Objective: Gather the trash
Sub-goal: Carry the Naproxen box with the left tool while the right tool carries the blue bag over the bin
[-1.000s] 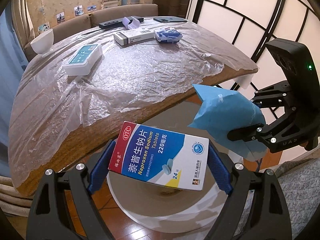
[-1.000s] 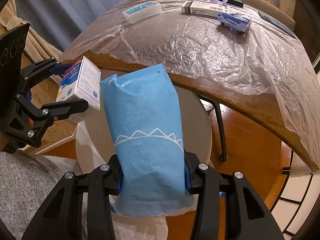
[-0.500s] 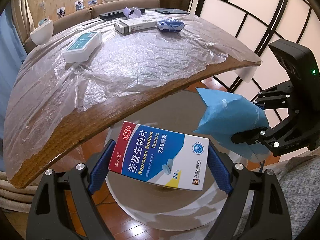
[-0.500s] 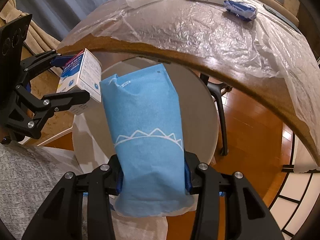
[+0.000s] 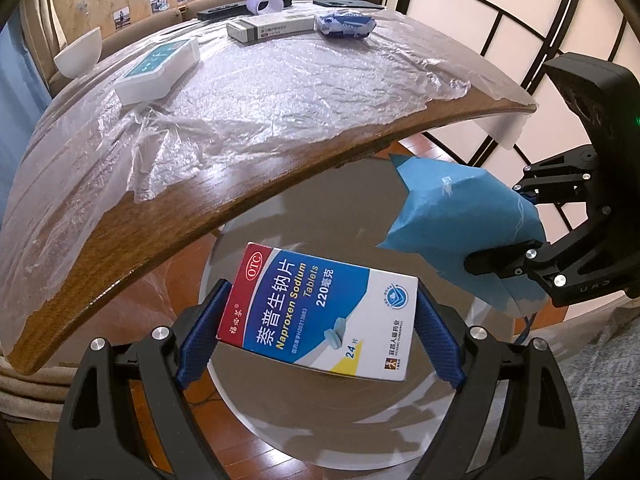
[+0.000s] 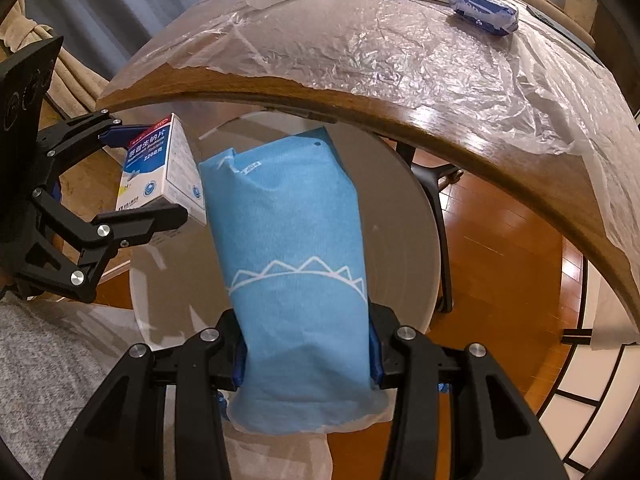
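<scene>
A white, blue and red tablet box (image 5: 320,312) is clamped flat between the blue pads of my left gripper (image 5: 320,326), which is shut on it. My right gripper (image 6: 308,356) is shut on the lower end of a soft blue packet (image 6: 296,260) with a white zigzag line. Both loads hang just below the table edge, over a round bin (image 5: 232,404) with a white rim and grey inside. The right wrist view shows the left gripper (image 6: 152,176) with the box (image 6: 172,176) close to the packet's left. From the left wrist, the right gripper (image 5: 516,224) and packet (image 5: 460,220) are at right.
The wooden table (image 5: 120,240) under a crinkled plastic sheet carries a white-teal box (image 5: 160,68), a long white carton (image 5: 272,26), a blue-white packet (image 5: 346,24) and a white bowl (image 5: 78,56). A black chair leg (image 6: 440,208) stands behind the bin. Grey rug at the near side.
Both grippers have sunk with their loads, so the table edge has risen in both views and the bin looks nearer. Neither grip has changed.
</scene>
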